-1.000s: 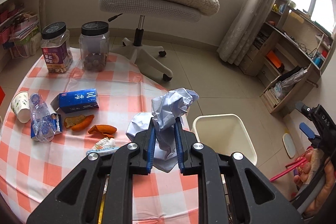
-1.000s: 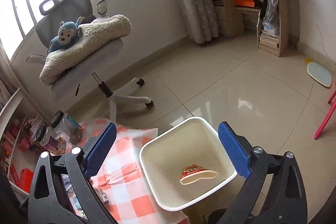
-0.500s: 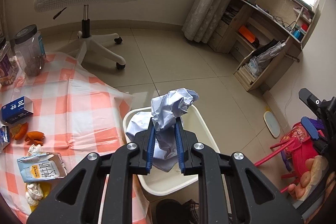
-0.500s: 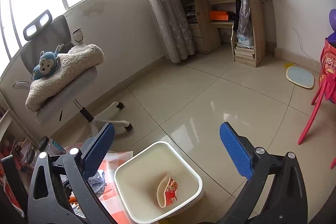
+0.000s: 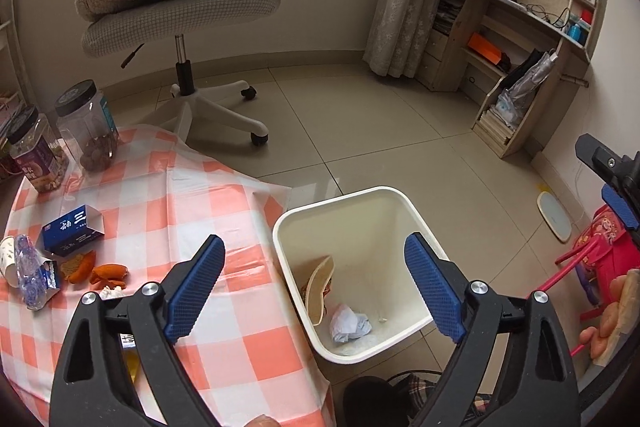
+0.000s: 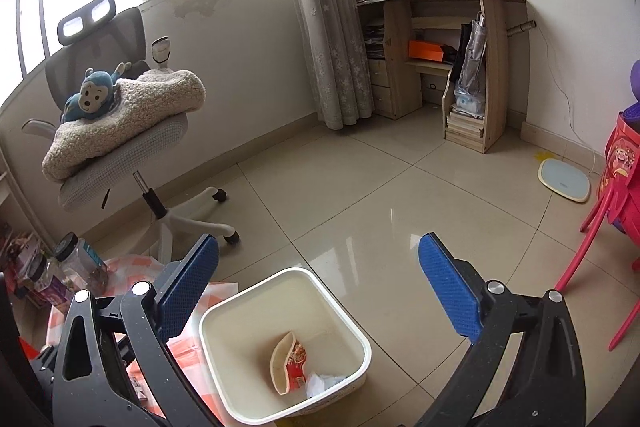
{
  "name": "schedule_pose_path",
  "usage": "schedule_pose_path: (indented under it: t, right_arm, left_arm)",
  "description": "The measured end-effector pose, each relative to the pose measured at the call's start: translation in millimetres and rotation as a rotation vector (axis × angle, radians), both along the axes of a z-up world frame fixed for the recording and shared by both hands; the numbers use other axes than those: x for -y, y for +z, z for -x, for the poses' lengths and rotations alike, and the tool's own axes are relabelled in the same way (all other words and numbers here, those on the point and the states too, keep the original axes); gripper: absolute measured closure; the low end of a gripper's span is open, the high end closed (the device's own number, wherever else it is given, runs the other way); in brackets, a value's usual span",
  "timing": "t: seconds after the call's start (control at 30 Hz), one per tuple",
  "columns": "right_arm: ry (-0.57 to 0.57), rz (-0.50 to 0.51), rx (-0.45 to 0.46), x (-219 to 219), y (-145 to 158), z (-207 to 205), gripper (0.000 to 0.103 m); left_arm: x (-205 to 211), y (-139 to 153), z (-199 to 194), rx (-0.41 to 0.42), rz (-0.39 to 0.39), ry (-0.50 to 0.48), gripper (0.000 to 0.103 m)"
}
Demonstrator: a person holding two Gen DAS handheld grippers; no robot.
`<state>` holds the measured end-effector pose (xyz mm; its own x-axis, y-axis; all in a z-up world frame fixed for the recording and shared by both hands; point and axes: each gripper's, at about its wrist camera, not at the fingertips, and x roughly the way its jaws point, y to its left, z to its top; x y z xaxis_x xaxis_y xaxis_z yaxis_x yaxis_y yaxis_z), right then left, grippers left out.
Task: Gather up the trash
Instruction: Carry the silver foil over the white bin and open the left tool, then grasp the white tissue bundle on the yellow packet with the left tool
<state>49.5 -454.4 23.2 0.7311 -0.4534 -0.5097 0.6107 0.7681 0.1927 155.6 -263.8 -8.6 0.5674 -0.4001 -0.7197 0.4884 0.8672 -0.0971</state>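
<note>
on the far left of the checked tablecloth [image 5: 224,203] we see a crushed plastic bottle [image 5: 30,273] lying partly over a paper cup [image 5: 7,261], with a blue carton [image 5: 74,229] just behind them and orange peel [image 5: 98,271] just beside; two lidded jars [image 5: 86,127] stand further back and do not look like trash to us

we judge the bottle light, springy and a little slick, best pinched across its flattened middle; the peel is soft and limp, so we would take a piece across its width; the carton is stiff enough to grip across its narrow sides

moving right, our left gripper [image 5: 316,285] hangs over the table edge and the bin with its blue pads spread wide and nothing between them

the white bin [image 5: 400,197] stands on the floor against the table edge; inside it a paper bowl [image 5: 318,287] leans on edge and a crumpled paper wad [image 5: 350,323] lies at the bottom, touching or nearly touching the bowl

further right, our right gripper [image 6: 320,297] is also above the bin, fingers wide apart and empty, and it shows the bowl's red print

to our eye the task is partway along, with the table trash left to collect
</note>
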Motion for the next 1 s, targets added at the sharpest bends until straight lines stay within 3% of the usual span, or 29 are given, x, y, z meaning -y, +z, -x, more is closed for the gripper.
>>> schedule_pose_path:
  t: [0.17,0.33,0.4,0.6,0.77,1.0]
  right_arm:
    - [0.070,0.135,-0.064,-38,-5,-14,0.007]
    - [0.162,0.203,-0.132,-73,-18,-31,0.007]
    - [0.204,0.200,-0.150,-85,-22,-39,0.007]
    - [0.362,0.233,-0.172,-130,-25,-59,0.007]
    - [0.500,0.252,-0.191,-170,-31,-74,0.007]
    - [0.696,0.281,-0.231,-219,-46,-96,0.007]
  left_arm:
    - [-29,0,9,0.117,-0.049,0.043,0.007]
    - [-67,-26,12,0.161,-0.149,0.067,0.007]
    - [-78,-34,4,0.118,-0.224,0.058,0.007]
    - [-138,-28,-6,0.010,-0.234,0.047,0.007]
    - [-183,-57,-18,-0.177,-0.271,0.060,0.007]
    - [-216,-107,-23,-0.318,-0.312,0.029,0.030]
